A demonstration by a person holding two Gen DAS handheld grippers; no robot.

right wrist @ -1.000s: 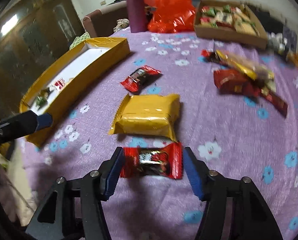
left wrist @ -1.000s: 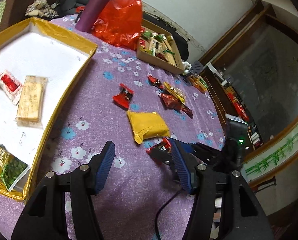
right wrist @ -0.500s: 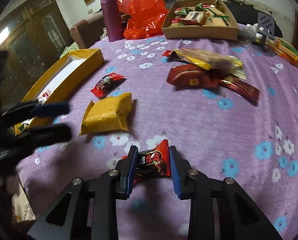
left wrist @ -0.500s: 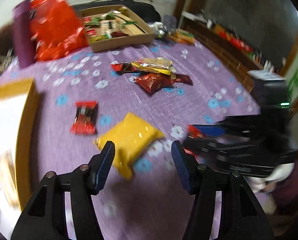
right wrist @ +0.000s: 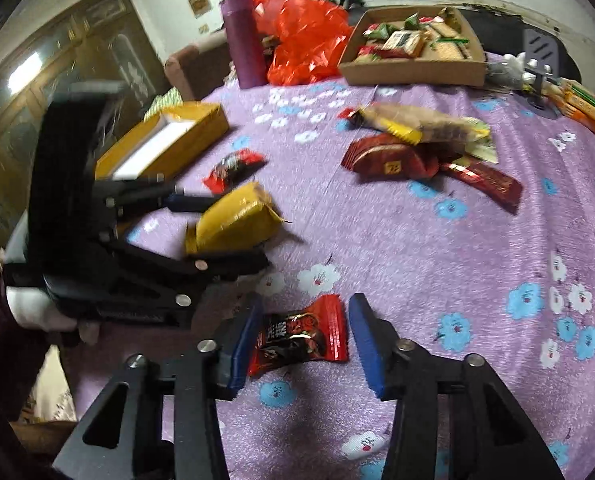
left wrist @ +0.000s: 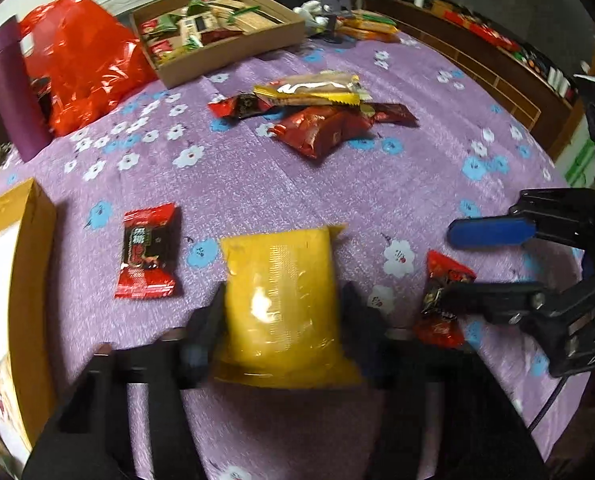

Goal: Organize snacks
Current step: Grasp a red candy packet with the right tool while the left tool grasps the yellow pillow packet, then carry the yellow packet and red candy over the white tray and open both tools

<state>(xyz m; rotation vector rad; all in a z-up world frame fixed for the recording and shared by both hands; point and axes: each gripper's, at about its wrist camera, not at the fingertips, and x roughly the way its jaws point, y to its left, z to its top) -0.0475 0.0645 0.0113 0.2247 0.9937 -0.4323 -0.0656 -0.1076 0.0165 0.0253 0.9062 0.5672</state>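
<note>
Since a second ago the left claw (left wrist: 281, 312) has swung away from the gold box (left wrist: 33, 264) at the counter's left edge and come down over the yellow packet (left wrist: 279, 304), its jaws closing with the packet between them; the fingers are blurred, so I cannot tell whether the pads press yet. The right claw (right wrist: 303, 340) pinched the small red candy packet (right wrist: 301, 338) half a second back and its jaws are now opening, standing clear on either side of the wrapper, which lies on the purple flowered cloth near the counter's near edge. From the left: the gold box, then another red candy packet (left wrist: 149, 252) beside it, then the yellow packet in the middle, then the right claw's candy. Farther back lies a heap of wrapped snacks (left wrist: 317, 116), and at the far edge a cardboard tray (left wrist: 225, 64) already holding snacks, next to a red plastic bag (left wrist: 85, 64) and a purple bottle (left wrist: 13, 92). The yellow packet looks light, puffy and foil-slick; it will likely squash, so a hold across its short width, mid-body, seems safest. The candy wrapper is thin and crinkly, best pinched across the middle, not by the crimped ends.
</note>
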